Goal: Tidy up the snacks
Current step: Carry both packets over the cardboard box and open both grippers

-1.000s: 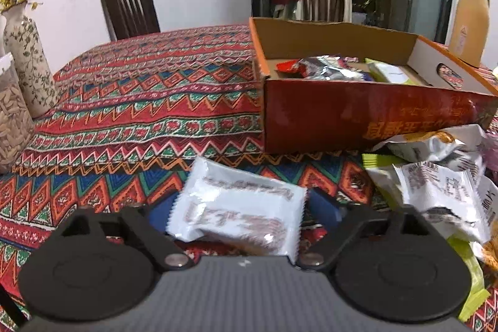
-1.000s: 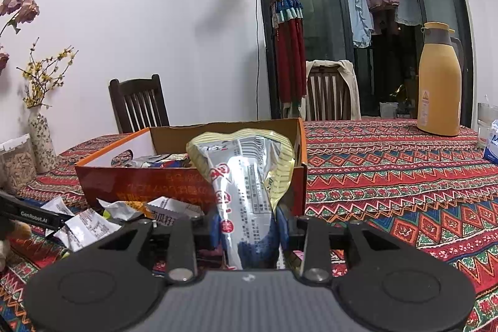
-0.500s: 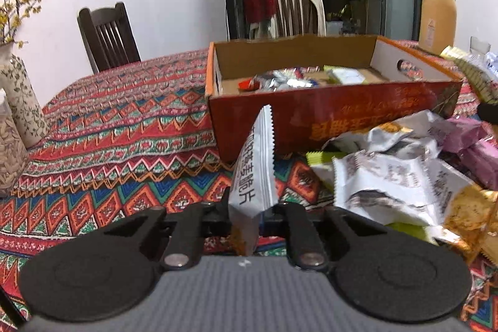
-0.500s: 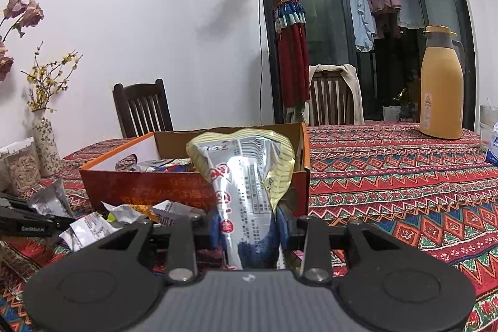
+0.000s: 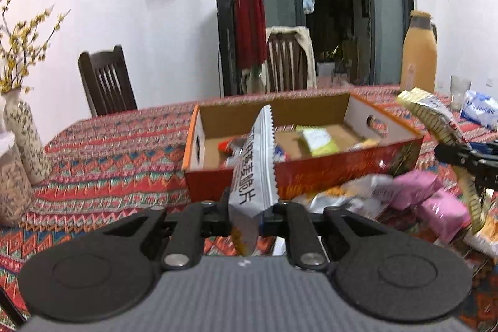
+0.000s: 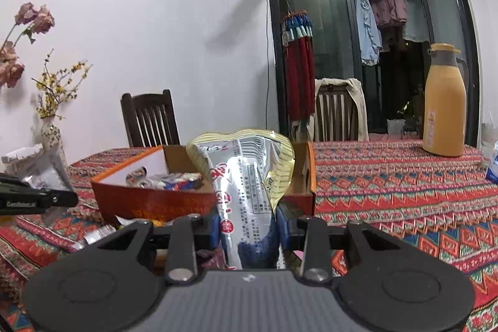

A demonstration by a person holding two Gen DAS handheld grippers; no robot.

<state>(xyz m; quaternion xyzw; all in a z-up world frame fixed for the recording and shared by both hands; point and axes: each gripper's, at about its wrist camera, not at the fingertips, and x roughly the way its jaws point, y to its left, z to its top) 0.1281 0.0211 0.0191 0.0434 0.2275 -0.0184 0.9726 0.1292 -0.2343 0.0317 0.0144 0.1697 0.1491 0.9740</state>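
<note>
- Risk first: both packets are pinched only at their lower ends, so each thin, slick wrapper could slide out or flop over on the way to the cardboard box (image 5: 342, 173), likely if a hand swings fast.
- Another hazard is a collision: the right gripper (image 6: 249, 226) sits close beside the left gripper (image 5: 246, 207) near the box's front wall, and the two could clash or knock the loose snack pile (image 5: 420, 201).
- Left jaws are closed tight on a white packet (image 5: 255, 164), which stands upright between them, in front of the box.
- Right jaws are clamped on a silver-and-yellow bag (image 6: 249, 176), upright, its top before the box's near corner.
- Box holds a few snacks already; more lie on the tablecloth (image 5: 109, 151).
</note>
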